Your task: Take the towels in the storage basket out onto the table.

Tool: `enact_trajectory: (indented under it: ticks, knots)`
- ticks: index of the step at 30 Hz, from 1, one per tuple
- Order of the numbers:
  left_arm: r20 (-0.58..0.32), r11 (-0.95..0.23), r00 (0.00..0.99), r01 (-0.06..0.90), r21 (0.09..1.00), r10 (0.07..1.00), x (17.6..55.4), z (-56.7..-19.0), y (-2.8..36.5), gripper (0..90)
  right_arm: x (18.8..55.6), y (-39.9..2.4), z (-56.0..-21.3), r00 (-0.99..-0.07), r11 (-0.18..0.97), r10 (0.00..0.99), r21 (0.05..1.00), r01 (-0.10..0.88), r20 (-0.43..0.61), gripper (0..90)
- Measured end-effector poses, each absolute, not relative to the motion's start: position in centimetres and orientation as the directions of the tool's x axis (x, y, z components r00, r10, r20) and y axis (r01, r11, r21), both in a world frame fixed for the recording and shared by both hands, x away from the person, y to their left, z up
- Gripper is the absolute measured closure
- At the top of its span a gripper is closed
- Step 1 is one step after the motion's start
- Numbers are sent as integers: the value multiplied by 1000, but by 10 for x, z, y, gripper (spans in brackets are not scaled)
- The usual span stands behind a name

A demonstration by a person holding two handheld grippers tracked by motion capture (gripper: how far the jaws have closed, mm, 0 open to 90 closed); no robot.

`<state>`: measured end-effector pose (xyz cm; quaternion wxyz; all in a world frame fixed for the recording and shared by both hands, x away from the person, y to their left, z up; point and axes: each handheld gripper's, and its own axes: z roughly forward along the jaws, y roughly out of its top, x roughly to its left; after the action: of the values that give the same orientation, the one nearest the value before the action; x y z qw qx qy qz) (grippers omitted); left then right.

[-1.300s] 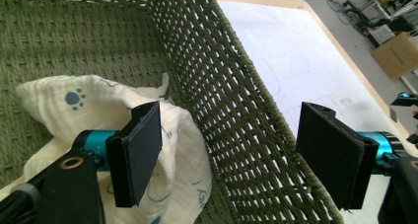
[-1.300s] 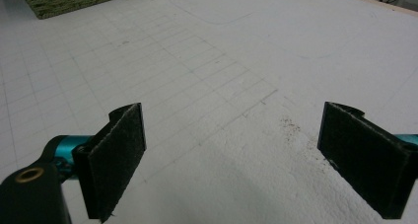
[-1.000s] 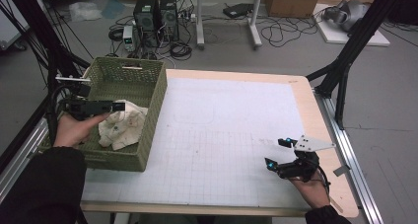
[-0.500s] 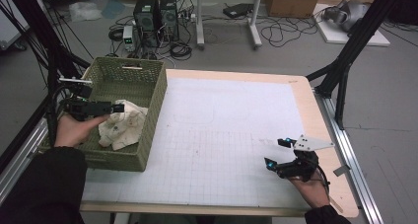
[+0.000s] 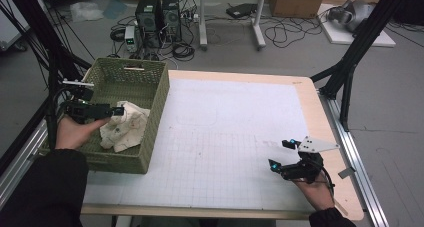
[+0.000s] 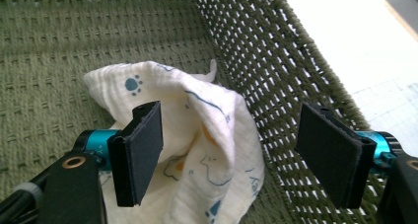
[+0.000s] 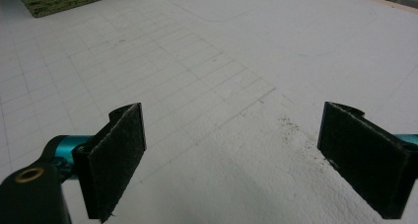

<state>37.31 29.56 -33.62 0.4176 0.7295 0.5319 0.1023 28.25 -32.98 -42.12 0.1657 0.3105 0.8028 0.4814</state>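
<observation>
A crumpled white cloth [image 5: 124, 127] with blue paw prints lies inside the green woven basket [image 5: 152, 107] at the table's left. My left gripper [image 5: 119, 110] hovers over it, held in a hand, jaws open. In the left gripper view the cloth [image 6: 212, 140] bulges up between the two pads [image 6: 140, 150] without either pressing on it, and the basket wall [image 6: 276, 86] runs close by at right. My right gripper [image 5: 281, 154] rests low over the white gridded mat [image 5: 225, 137] near the front right, open, with bare mat [image 7: 222, 135] between its pads.
The basket hangs over the table's left edge. Black frame posts [image 5: 350, 72] stand at both sides of the table. Computers [image 5: 157, 12], cables and boxes lie on the floor beyond the far edge.
</observation>
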Motion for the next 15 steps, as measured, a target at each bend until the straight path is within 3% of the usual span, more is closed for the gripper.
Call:
enact_trajectory:
  ticks: [15]
  knots:
    - [-279,-112,423,696,709,862,374,-339,294,268,283,-329,-421,-753,348,657,873,343,34,102]
